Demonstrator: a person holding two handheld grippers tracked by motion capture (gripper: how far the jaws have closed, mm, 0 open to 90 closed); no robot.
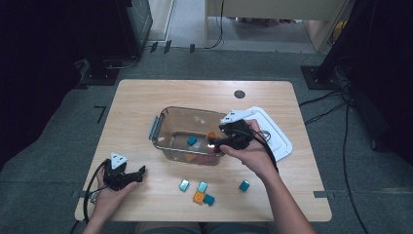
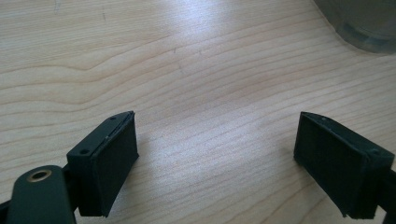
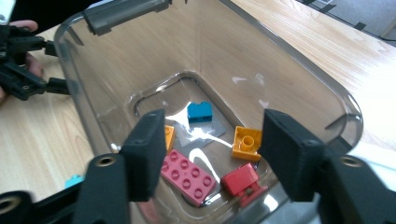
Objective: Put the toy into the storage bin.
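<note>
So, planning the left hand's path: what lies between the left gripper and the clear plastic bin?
Bare wooden tabletop separates the left gripper from the clear plastic bin, seen in the high view.

Counter (image 1: 146, 97): light wood grain. Bin (image 3: 299, 60): clear, grey handle (image 3: 123, 11). In the bin: blue brick (image 3: 199, 112), pink plate (image 3: 187, 176), red brick (image 3: 240, 179), yellow-orange brick (image 3: 246, 142). On the counter: three teal bricks (image 1: 184, 185), (image 1: 202, 186), (image 1: 244, 185), one orange (image 1: 198, 197), one darker teal (image 1: 209, 199). Lid (image 1: 280, 139): white. Both tools black; left tool (image 1: 141, 171), right tool (image 3: 210, 154).
</note>
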